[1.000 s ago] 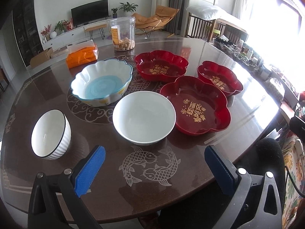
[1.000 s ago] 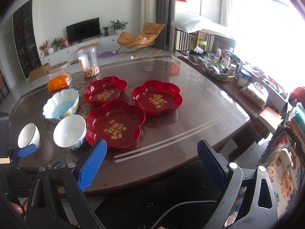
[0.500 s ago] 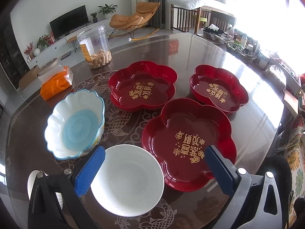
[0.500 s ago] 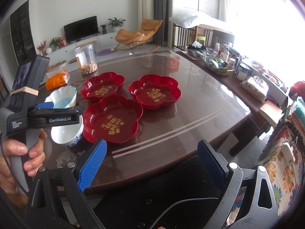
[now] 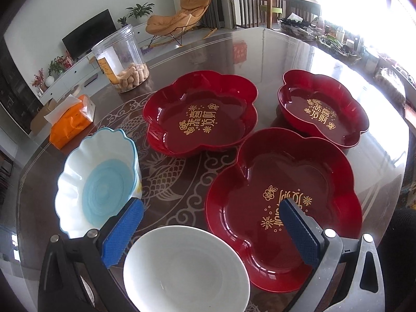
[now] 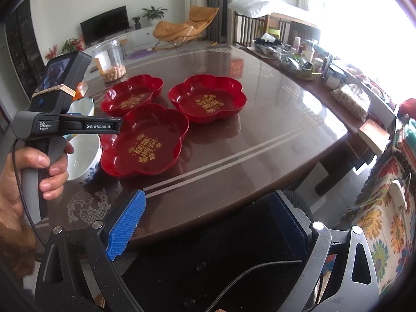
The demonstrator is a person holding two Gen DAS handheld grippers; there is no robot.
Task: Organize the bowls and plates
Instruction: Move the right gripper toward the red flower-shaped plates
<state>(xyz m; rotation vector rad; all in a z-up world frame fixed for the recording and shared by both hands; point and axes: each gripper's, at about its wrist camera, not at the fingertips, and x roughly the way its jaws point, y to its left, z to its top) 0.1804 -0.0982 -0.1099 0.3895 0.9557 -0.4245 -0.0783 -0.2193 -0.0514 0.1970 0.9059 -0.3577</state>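
Three red flower-shaped plates lie on the dark table: a near one [image 5: 283,195], a far left one [image 5: 200,111] and a far right one [image 5: 322,109]. A plain white bowl [image 5: 187,267] sits just under my open left gripper [image 5: 210,223], whose right pad hangs over the near red plate. A scalloped white bowl with a blue inside [image 5: 98,179] stands to the left. In the right wrist view, my right gripper [image 6: 208,218] is open and empty at the table's near edge, short of the near red plate [image 6: 145,145]. A hand [image 6: 31,179] holds the left gripper's handle above the white bowl [image 6: 83,156].
A clear jar of peanuts [image 5: 122,62] and an orange tissue pack [image 5: 71,119] stand at the back left. Clutter lines a side table [image 6: 306,62] on the right. A black chair back [image 6: 234,247] sits below the right gripper, and a floral cloth [image 6: 384,221] lies at right.
My left gripper has moved forward over the table, so the white bowl now lies right below it; the small ribbed bowl has left its view. The right gripper has barely shifted.
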